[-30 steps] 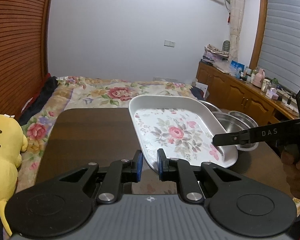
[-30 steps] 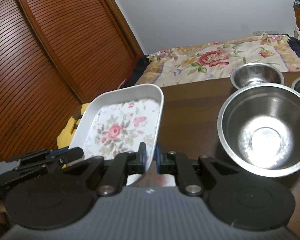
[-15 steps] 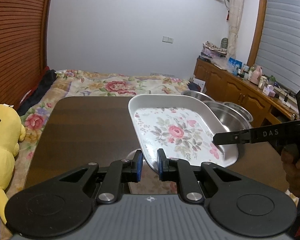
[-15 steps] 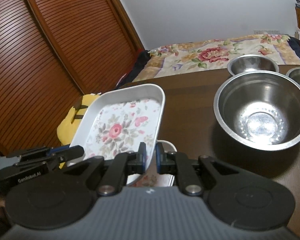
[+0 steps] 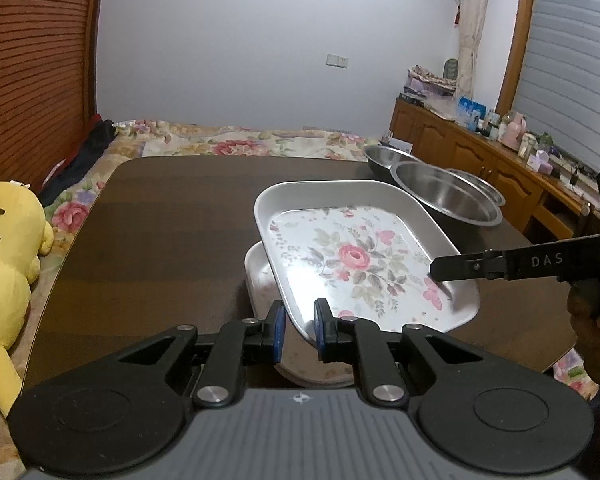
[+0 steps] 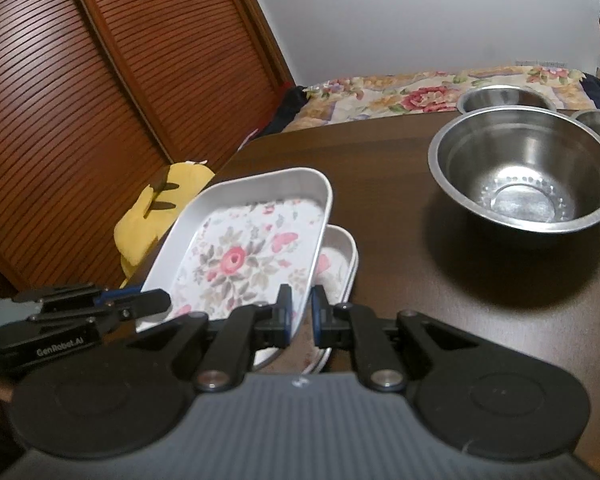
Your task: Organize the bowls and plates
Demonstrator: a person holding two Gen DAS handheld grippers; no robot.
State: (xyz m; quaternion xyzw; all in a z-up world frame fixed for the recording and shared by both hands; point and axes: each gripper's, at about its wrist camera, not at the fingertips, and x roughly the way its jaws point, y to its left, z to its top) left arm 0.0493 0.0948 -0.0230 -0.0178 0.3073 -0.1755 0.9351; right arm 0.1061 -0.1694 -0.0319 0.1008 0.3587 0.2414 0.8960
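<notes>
Bedroom setting noted: plain pale wall, slatted wooden doors (image 6: 112,92) along one side, a bed (image 5: 236,146) under a floral cover beyond the table, and a wooden sideboard (image 5: 476,160) carrying small clutter under a shuttered window; dark wooden table (image 5: 160,216) occupies the foreground and bears all the ware; a yellow plush toy (image 5: 8,248) lies off the table's edge on the bed side; largest steel bowl (image 6: 524,172) stands upright on the table, well apart from the trays, with two smaller steel bowls (image 6: 504,98) partly hidden just behind it; floral tray (image 5: 356,260), white-rimmed with a rose print, is held tilted above a second tray (image 6: 340,264) of similar pattern that lies flat on the table, offset from it and only partly covering it; whether the two trays touch cannot be told; left gripper (image 5: 298,330) has its fingers clamped on the near rim of the floral tray; right gripper (image 6: 301,316) has its fingers clamped on the adjoining rim of the same tray; a hand (image 5: 596,320) shows at the frame edge behind the right gripper.
</notes>
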